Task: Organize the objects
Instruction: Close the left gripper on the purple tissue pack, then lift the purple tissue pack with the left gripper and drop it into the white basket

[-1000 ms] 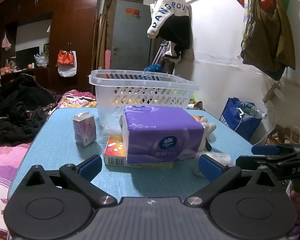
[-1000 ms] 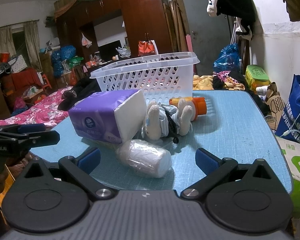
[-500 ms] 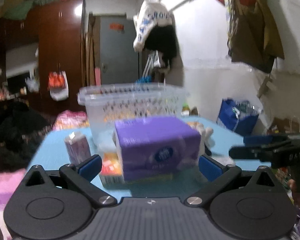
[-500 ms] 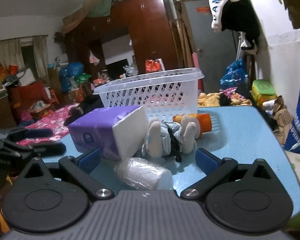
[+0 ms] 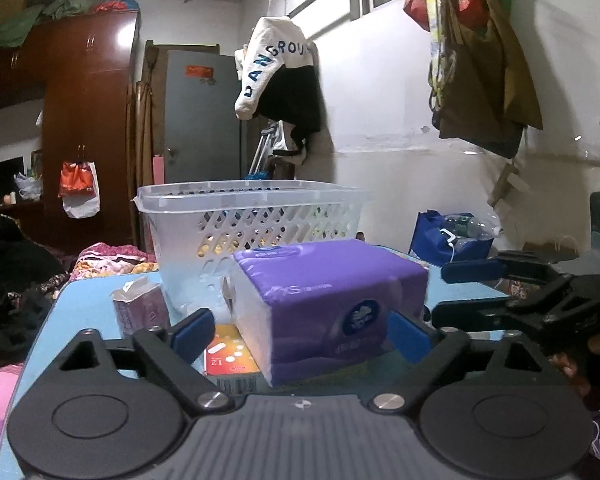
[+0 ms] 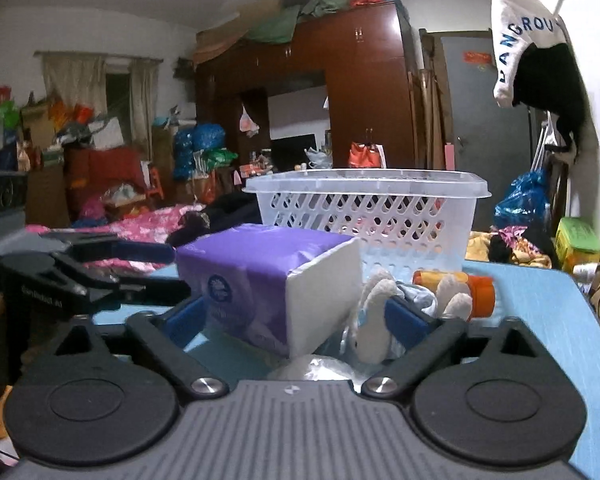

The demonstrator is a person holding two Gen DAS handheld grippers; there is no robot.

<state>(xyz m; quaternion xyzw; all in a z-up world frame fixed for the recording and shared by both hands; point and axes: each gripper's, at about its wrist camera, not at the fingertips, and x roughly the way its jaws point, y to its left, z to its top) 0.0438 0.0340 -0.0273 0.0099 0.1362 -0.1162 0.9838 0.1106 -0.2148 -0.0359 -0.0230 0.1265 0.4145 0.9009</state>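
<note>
A purple tissue pack (image 5: 332,304) lies on an orange-and-white box (image 5: 230,358) on the blue table (image 5: 88,308), in front of a white slotted basket (image 5: 252,220). My left gripper (image 5: 300,334) is open, its blue fingertips on either side of the pack. My right gripper (image 6: 296,320) is open, low over the table, facing the pack's white end (image 6: 320,296). A plush toy (image 6: 380,312), an orange bottle (image 6: 456,284) and a clear-wrapped roll (image 6: 312,366) lie by it. Each gripper shows in the other's view, the right one in the left wrist view (image 5: 540,296) and the left one in the right wrist view (image 6: 84,272).
A small purple carton (image 5: 142,308) stands left of the basket. A blue bag (image 5: 448,240) sits on the floor past the table's right side. A bed with dark clothes (image 5: 12,280) lies left of the table. Wardrobes and a grey door stand behind.
Both grippers have dropped lower and moved in towards the tissue pack, which now sits between the left gripper's fingertips. The objects on the table have not moved.
</note>
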